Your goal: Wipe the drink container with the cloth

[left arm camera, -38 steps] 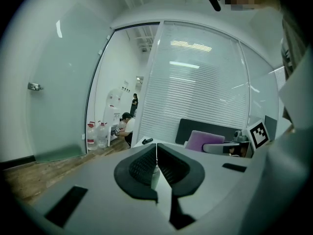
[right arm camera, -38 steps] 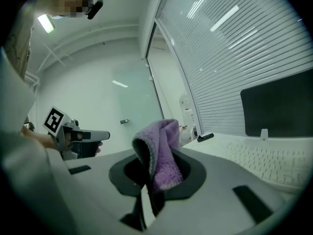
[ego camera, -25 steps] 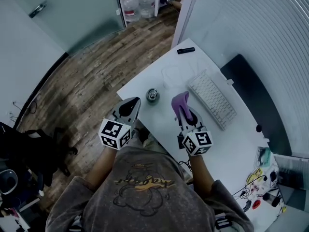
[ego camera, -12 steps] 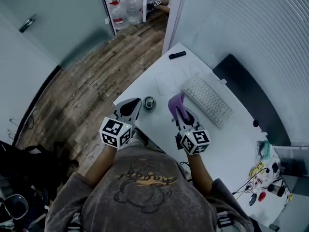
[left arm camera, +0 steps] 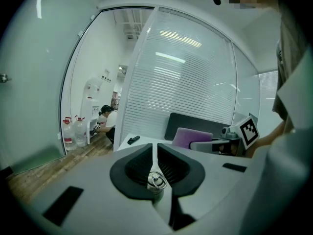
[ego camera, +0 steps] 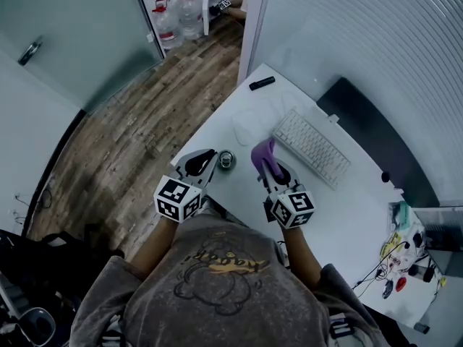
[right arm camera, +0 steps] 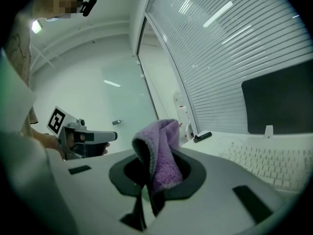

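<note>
A small metal drink can (ego camera: 226, 159) with a ring-pull top stands near the left edge of the white table (ego camera: 333, 208). My left gripper (ego camera: 212, 153) is shut and empty, with its tips just left of the can. In the left gripper view the can (left arm camera: 156, 181) shows low, right behind the closed jaws of that gripper (left arm camera: 155, 147). My right gripper (ego camera: 272, 168) is shut on a purple cloth (ego camera: 263, 152), held a short way right of the can. The cloth (right arm camera: 161, 153) stands folded up out of the right gripper (right arm camera: 152, 173) and hides its tips.
A white keyboard (ego camera: 311, 147) lies right of the cloth, with a dark panel (ego camera: 369, 121) beyond it. A black marker-like object (ego camera: 261, 83) sits at the table's far end. Cables and small clutter (ego camera: 405, 255) fill the near right corner. Water bottles (ego camera: 165, 22) stand on the wooden floor (ego camera: 145, 114).
The left gripper has moved closer to the can, its tips now almost beside it. The right gripper with the cloth has edged slightly toward the can. The head view has shifted.
</note>
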